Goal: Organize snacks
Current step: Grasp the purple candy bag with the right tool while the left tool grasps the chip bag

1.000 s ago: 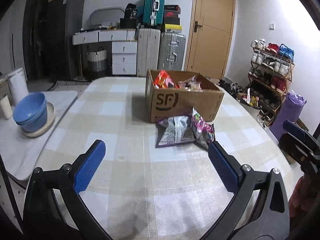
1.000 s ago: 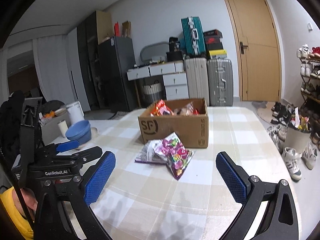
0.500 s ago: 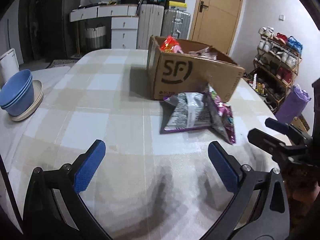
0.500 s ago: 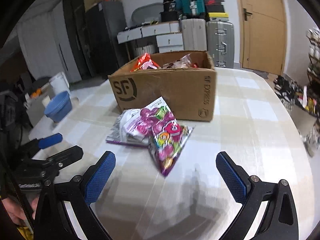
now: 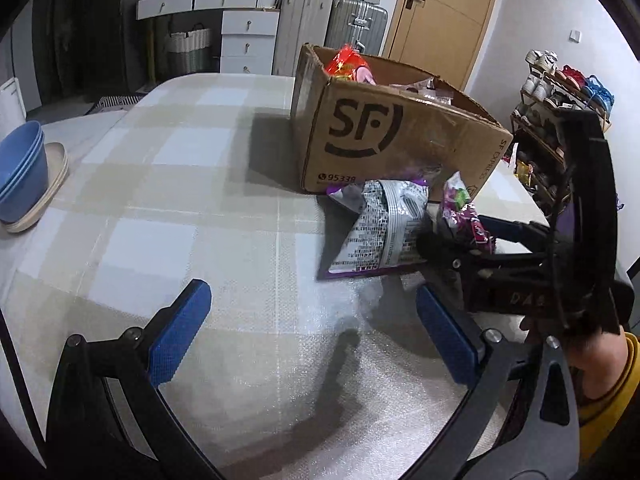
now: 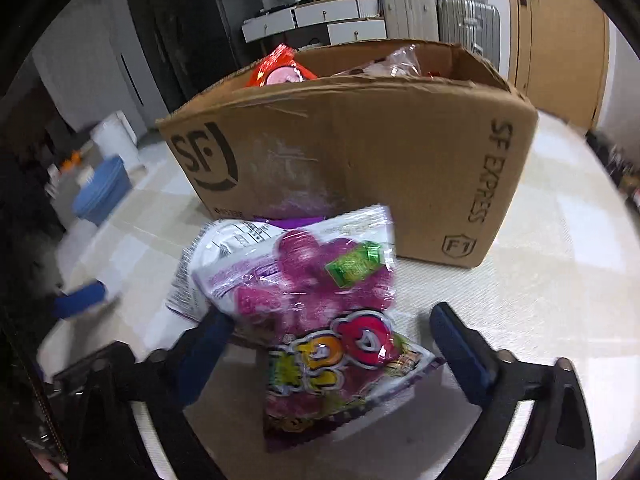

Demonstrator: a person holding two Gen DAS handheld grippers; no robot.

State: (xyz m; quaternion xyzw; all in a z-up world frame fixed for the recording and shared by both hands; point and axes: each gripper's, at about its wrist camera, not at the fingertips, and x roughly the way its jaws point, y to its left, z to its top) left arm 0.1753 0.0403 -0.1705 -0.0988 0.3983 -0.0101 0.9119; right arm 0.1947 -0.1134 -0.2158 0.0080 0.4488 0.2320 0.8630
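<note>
- The desk (image 5: 168, 184), under a pale checked cloth, carries everything; nothing on it is being moved by the left side.
- The cardboard box (image 6: 360, 148) with the SF print sits open-topped toward the far part of the desk, and a red packet (image 6: 280, 70) and a clear wrapper already poke above its rim, so I take it for the place the snacks are meant to go.
- Two bags lie on the desk just in front of the box: a pink candy bag (image 6: 320, 320) resting partly on top of a grey-and-purple bag (image 5: 380, 228).
- The right hand-held gripper (image 6: 332, 352) has its blue pads spread wide on either side of the pink candy bag's lower half, not visibly pinching it. It looks to me like the reach-and-straddle step of picking that bag up.
- The left hand-held gripper (image 5: 312, 328) hangs low over bare cloth with its pads wide apart and nothing between them, well short of the bags.
- My guess at what comes next: close the right pads on the pink bag alone, lift it off the grey one without dragging that along, then clear the box wall before letting it drop inside.
</note>
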